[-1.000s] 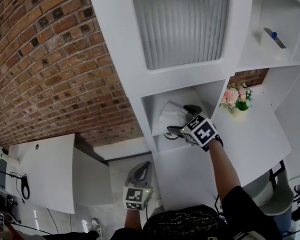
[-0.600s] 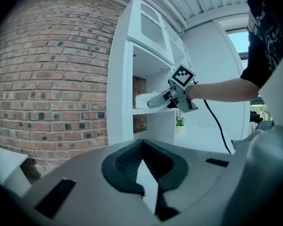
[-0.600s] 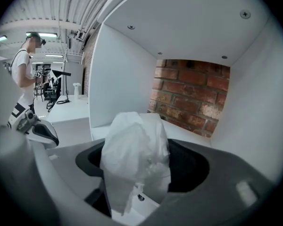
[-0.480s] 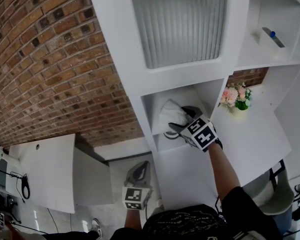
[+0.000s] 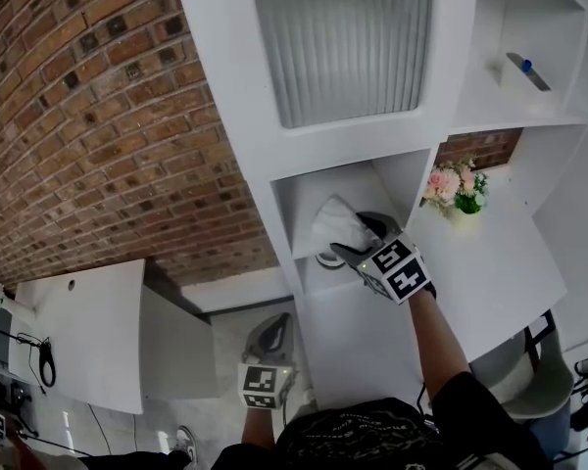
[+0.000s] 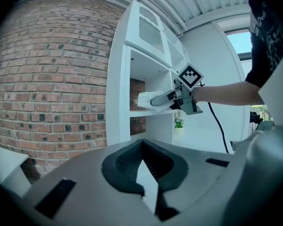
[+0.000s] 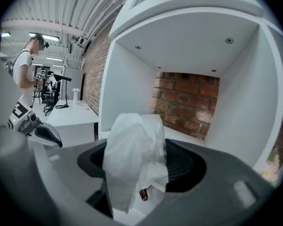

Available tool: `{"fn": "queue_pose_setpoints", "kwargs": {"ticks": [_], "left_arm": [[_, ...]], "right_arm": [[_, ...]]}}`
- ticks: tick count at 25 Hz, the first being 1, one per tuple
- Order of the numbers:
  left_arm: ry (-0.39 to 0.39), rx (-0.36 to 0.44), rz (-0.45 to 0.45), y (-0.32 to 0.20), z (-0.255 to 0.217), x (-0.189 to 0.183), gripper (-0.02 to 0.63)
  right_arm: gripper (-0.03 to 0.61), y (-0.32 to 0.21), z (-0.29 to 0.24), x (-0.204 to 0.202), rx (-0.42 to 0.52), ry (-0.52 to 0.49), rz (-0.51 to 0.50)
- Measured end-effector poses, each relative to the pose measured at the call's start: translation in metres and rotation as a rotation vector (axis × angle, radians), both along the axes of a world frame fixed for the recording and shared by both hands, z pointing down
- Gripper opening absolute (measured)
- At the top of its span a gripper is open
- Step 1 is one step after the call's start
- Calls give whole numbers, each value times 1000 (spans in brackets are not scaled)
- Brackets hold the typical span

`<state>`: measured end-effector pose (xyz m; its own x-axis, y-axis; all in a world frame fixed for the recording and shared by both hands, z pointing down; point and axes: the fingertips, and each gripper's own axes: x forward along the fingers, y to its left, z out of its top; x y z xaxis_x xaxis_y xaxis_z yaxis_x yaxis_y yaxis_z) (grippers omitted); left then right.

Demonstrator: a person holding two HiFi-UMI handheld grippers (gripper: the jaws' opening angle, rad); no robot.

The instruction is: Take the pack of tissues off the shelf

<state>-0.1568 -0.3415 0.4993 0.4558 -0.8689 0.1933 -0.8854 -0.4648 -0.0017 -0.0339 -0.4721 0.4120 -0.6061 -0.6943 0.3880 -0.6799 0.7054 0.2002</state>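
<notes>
Closing right claw (image 5: 345,245) — gripping tissue pack (image 7: 134,147).

White shelf (image 5: 225,86) (brick-backed), blue-capped item (image 5: 519,70) on upper ledge, flowers (image 5: 456,189) on counter (image 5: 500,262)

white plastic pack of tissues (image 5: 336,220) — front of open white shelf compartment (image 5: 292,211) | small pot of pink flowers (image 5: 455,190) — right of it, on white desk (image 5: 510,262)
</notes>
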Motion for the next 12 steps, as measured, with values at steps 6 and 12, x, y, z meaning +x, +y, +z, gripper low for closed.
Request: {"fn": "queue_pose_setpoints", "kwargs": {"ticks": [6, 12], "left_arm": [[-5, 0, -23, 11, 2, 1, 9], [-5, 7, -14, 20, 0, 8, 8]], "right_arm": [[299, 28, -7, 8, 31, -8, -13], [299, 55, -2, 18, 34, -9, -19]]}}
